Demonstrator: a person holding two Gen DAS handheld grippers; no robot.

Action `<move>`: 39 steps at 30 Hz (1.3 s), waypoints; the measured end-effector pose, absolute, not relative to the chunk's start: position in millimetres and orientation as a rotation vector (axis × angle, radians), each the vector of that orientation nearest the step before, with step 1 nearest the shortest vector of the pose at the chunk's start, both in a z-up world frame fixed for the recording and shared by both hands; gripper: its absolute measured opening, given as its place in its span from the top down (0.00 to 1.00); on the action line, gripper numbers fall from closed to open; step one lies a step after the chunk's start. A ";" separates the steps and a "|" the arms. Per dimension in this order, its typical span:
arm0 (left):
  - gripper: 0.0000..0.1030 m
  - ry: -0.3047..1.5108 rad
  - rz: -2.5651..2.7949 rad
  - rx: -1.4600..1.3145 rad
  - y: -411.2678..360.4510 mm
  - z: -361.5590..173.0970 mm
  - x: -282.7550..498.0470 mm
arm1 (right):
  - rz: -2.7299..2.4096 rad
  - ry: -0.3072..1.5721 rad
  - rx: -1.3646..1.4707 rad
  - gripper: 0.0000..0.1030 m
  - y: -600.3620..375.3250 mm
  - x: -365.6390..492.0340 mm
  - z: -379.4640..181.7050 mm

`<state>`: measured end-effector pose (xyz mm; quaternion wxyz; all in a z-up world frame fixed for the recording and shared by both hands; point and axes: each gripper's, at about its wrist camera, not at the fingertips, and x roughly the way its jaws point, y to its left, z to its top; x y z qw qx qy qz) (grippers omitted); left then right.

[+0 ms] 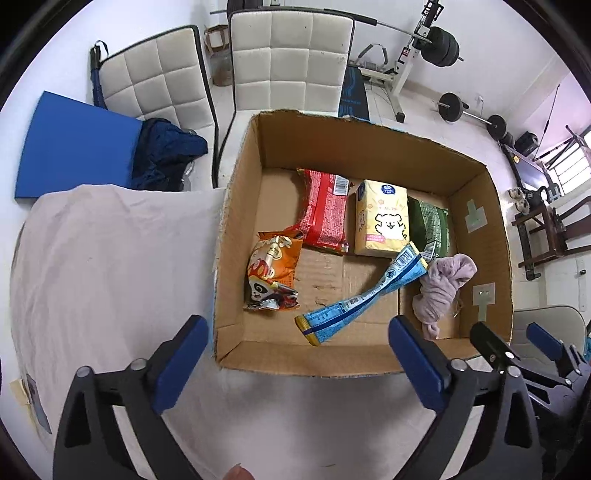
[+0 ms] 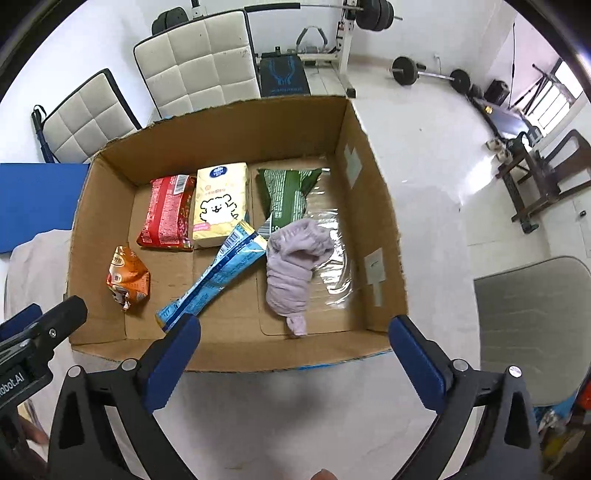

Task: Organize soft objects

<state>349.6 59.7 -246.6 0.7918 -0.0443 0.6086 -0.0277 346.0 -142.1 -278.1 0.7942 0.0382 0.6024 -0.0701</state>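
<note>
An open cardboard box (image 1: 236, 236) (image 2: 373, 236) holds a red packet (image 1: 323, 212) (image 2: 166, 214), a yellow tissue pack (image 1: 382, 219) (image 2: 218, 203), a green packet (image 1: 430, 223) (image 2: 286, 195), an orange snack bag (image 1: 271, 273) (image 2: 129, 280), a long blue packet (image 1: 365, 295) (image 2: 218, 273) and a bundled lilac cloth (image 1: 443, 286) (image 2: 291, 273). My left gripper (image 1: 299, 363) hangs open above the box's near edge, nothing between its fingers. My right gripper (image 2: 295, 363) is open too, empty, over the near edge close to the cloth.
The box stands on a table under a pale cloth (image 1: 110, 258). A blue pad (image 1: 77, 144) and dark garment (image 1: 166, 155) lie at the left. Two white padded chairs (image 1: 291, 55) stand behind; weight equipment (image 2: 369, 14) and dark furniture (image 2: 539, 173) fill the room beyond.
</note>
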 end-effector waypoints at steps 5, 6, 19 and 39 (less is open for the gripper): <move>0.01 1.267 -0.066 -0.086 52.9 -230.2 337.3 | -0.148 1.259 0.051 0.00 -141.5 336.3 -262.1; 0.01 1.260 -0.067 -0.083 51.5 -227.1 334.9 | -0.147 1.253 0.047 0.00 -141.7 334.0 -258.0; 0.01 1.084 -0.049 -0.015 30.0 -140.6 252.0 | -0.095 1.121 0.047 0.00 -159.1 267.7 -176.7; 0.01 0.972 -0.041 -0.024 27.2 -36.3 133.7 | 0.020 0.971 0.068 0.00 -167.1 101.2 -33.0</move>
